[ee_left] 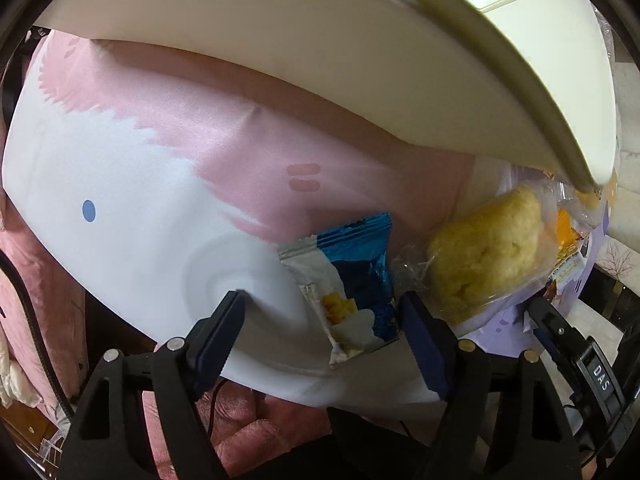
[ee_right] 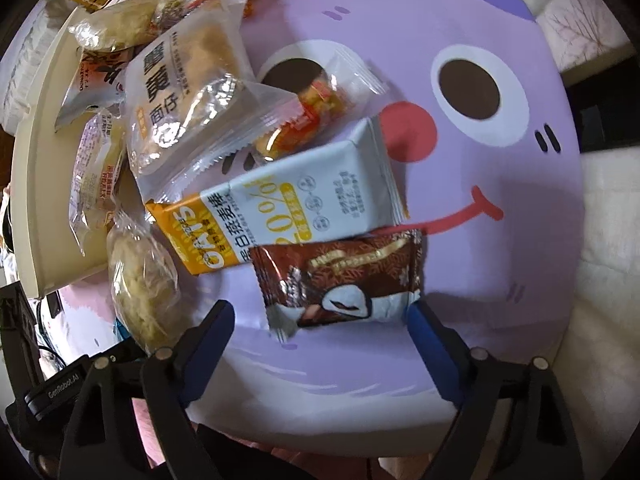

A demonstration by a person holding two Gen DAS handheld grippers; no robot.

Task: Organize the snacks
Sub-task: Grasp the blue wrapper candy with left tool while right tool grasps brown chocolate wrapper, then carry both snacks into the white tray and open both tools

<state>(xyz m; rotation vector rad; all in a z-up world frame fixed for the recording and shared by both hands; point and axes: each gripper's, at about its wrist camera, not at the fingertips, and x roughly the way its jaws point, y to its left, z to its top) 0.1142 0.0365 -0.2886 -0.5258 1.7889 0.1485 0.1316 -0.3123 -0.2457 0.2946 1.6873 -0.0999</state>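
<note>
Blue packet (ee_left: 356,284) between spread left hand-held gripper (ee_left: 320,312) pads (untouched), brown packet (ee_right: 340,284) between gaping right hand-held gripper (ee_right: 322,320)

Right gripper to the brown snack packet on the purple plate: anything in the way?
Nothing visible. The brown packet lies directly ahead of the right gripper, between its open fingers; only bare purple plate lies between. The oat bar wrapper sits beyond the packet.
</note>
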